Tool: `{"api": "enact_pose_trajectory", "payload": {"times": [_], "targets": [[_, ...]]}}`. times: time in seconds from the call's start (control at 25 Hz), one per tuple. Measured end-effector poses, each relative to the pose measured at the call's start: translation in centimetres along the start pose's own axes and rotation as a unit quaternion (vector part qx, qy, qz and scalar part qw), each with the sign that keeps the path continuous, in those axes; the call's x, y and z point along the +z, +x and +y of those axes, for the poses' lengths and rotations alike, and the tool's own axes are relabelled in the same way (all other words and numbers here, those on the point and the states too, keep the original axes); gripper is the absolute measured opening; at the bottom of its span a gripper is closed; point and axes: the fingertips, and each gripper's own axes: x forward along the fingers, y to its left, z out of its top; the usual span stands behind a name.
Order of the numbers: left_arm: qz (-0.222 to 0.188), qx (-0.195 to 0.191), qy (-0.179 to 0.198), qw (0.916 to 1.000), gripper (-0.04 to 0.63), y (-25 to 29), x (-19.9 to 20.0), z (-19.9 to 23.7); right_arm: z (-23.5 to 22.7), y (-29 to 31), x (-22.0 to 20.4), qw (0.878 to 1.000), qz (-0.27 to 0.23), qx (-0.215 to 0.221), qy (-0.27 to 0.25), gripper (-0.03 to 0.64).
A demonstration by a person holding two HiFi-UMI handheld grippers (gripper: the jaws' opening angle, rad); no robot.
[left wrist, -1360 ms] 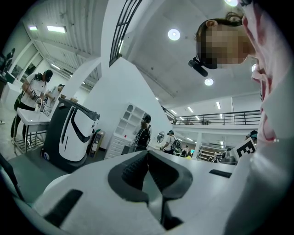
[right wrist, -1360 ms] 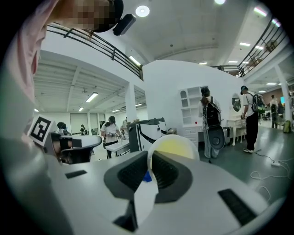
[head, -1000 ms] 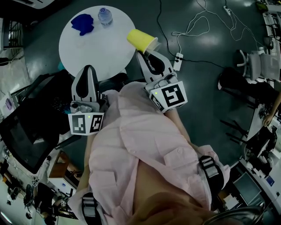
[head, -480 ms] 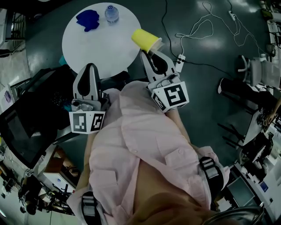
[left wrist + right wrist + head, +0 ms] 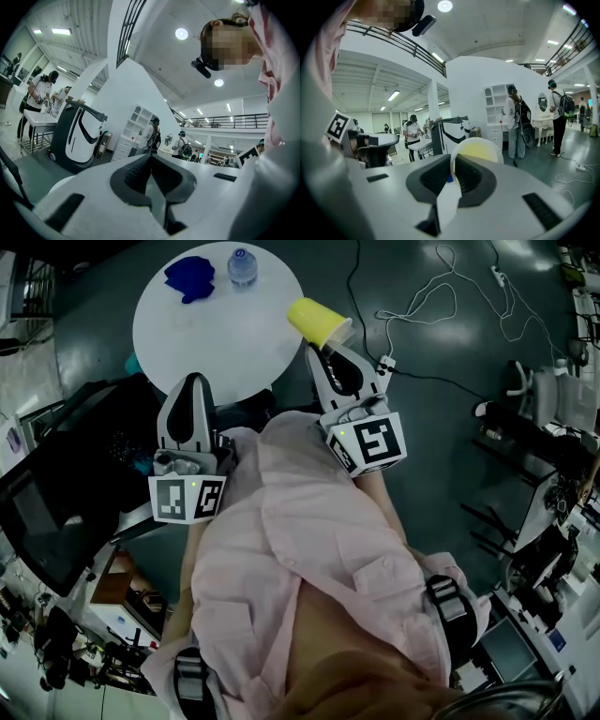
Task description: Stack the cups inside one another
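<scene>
Although the head view had drifted slightly, so that the round white table [image 5: 211,329] sat a touch higher in the picture than a second earlier, almost nothing in the work itself had changed. The left gripper [image 5: 193,382] kept its place near the table's near edge, pointing level, its jaws pressed together on nothing. The right gripper [image 5: 324,349] kept its jaws pinched on the rim of the yellow plastic cup [image 5: 317,321]. It held the cup tipped on its side at the table's right edge, mouth toward the person and base toward the table top. In the right gripper view the cup's pale mouth [image 5: 480,150] showed just beyond the nearly closed jaws. Judged from that, the task had not advanced: one cup was held ready, but nothing had yet been nested into anything. Counted from left to right, there was one teal object [image 5: 132,363] peeping from under the table's left edge, too hidden to name. There was one empty gripper, one table, one crumpled blue cloth [image 5: 190,276] and one clear plastic bottle [image 5: 244,263] standing beside it. Then came one yellow cup, one gripper holding it, and one white power strip [image 5: 384,366] on the floor. No second cup could be made out in any view, so a partner for the yellow one probably still had to be found.
</scene>
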Motion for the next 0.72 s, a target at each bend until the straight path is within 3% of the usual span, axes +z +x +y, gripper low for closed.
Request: {"api": "enact_pose_trajectory", "payload": {"times": [0.72], "targets": [[-0.011,0.011,0.000,0.9999,0.020,-0.65,0.37,0.10,0.51,0.29,-0.24,1.000,0.006,0.011,-0.012,0.046]]}}
